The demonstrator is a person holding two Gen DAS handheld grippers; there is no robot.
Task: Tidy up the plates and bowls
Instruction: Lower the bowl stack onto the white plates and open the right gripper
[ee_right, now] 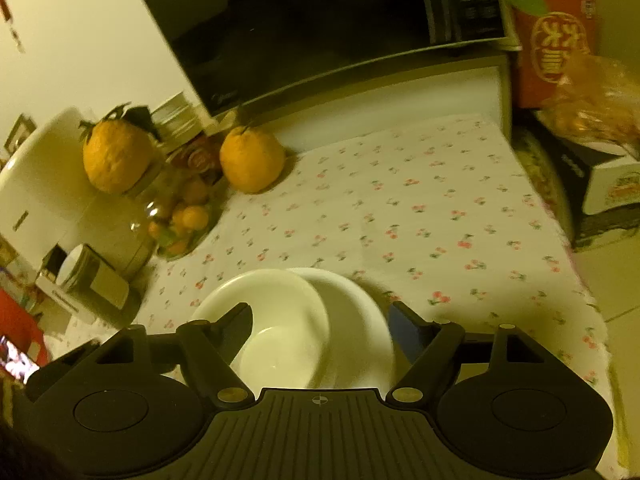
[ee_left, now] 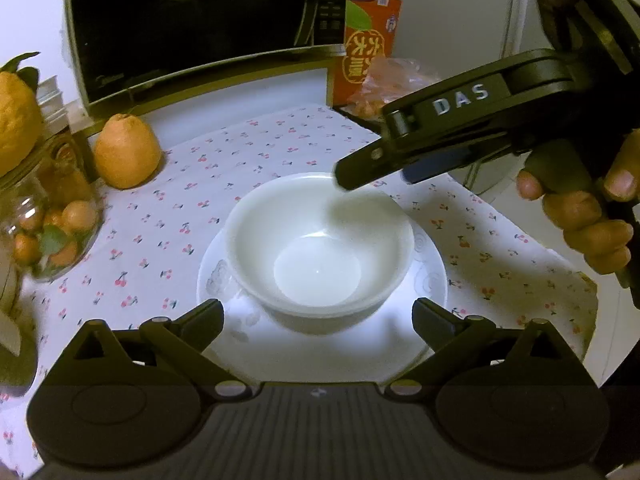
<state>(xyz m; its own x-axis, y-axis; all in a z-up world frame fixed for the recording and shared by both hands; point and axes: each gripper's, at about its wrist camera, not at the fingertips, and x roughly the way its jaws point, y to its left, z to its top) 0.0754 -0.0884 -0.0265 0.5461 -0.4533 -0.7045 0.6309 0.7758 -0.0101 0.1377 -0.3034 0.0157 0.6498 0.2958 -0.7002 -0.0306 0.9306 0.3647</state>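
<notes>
A white bowl (ee_left: 320, 240) sits on a white plate (ee_left: 428, 280) on the cherry-print cloth. My left gripper (ee_left: 318, 316) is open and empty, its fingers just short of the bowl's near side. My right gripper (ee_left: 372, 180) reaches in from the right above the bowl's far rim. In the right wrist view the right gripper (ee_right: 320, 328) is open and empty above the bowl (ee_right: 276, 320) and plate (ee_right: 360, 320).
A black microwave (ee_left: 192, 20) stands at the back. A large orange fruit (ee_left: 126, 152) lies left of the bowl. A glass jar (ee_left: 44, 216) of small oranges stands at the left. A red carton (ee_left: 368, 44) and a bag of fruit are at the back right. The table edge drops off at the right.
</notes>
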